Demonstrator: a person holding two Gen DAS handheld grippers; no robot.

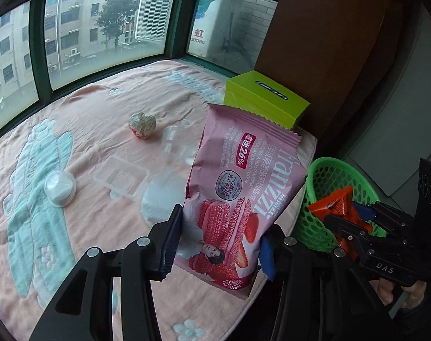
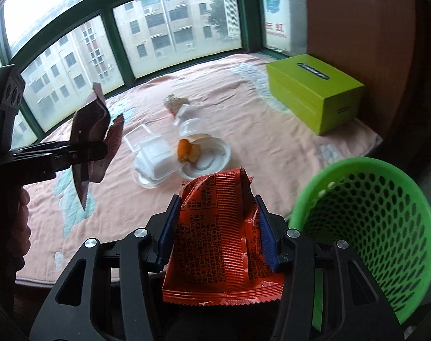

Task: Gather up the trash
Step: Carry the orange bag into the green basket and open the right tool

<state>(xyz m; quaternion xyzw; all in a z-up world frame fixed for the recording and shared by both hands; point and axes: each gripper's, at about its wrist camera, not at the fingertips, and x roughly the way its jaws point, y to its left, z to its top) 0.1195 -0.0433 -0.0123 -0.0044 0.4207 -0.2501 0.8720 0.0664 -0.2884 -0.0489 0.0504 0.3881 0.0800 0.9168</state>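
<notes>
The left gripper (image 1: 218, 238) is clenched on a glossy pink cookie wrapper (image 1: 243, 182) with zigzag-cut ends, its ribbed blue pads pressing both sides. The right gripper (image 2: 214, 233) likewise grasps a crinkled orange foil wrapper (image 2: 221, 221), its crimped seam hanging at 6 o'clock in the right wrist view. At 3 o'clock of it stands a green plastic mesh basket (image 2: 386, 227), round and perforated, off the edge of a soft peach blanket (image 2: 272, 130). Further out on the blanket lie a white foam box (image 2: 155, 162), a shallow white dish (image 2: 215, 159) holding an orange-brown food scrap (image 2: 188, 150), and a crumpled paper ball (image 1: 142, 123). At 1 o'clock sits a smooth lime-green rectangular box (image 2: 315, 93).
</notes>
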